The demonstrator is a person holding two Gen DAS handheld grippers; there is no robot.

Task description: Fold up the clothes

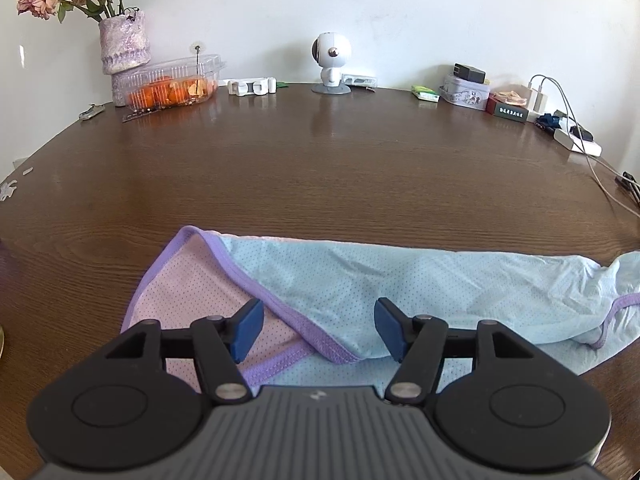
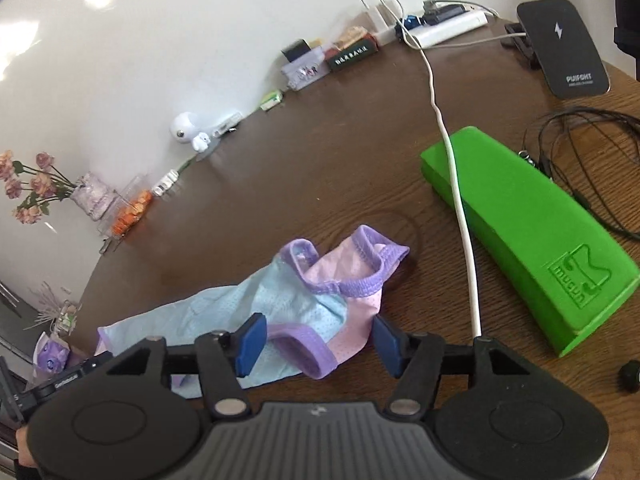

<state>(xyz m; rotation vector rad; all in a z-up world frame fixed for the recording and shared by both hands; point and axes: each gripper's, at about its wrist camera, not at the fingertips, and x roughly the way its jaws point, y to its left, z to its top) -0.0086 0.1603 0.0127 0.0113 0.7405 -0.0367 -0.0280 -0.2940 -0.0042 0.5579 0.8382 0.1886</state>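
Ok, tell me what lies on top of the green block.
A white cable runs lengthwise over the green block, from the power strip toward the right tongs. Nothing else rests on the block. Its underside, flat on the table, cannot be seen.

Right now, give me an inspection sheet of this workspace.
Surface: brown wooden table, glossy.
Job's things: blue-and-pink mesh garment with purple trim, crumpled, unfolded.
Clutter: green case, charging pad, fruit box, camera figurine, tins.
Grippers: left gripper open over garment; right gripper open over garment.
Cables: white cable crosses green case; black wires.
Surroundings: white wall, flower vase.
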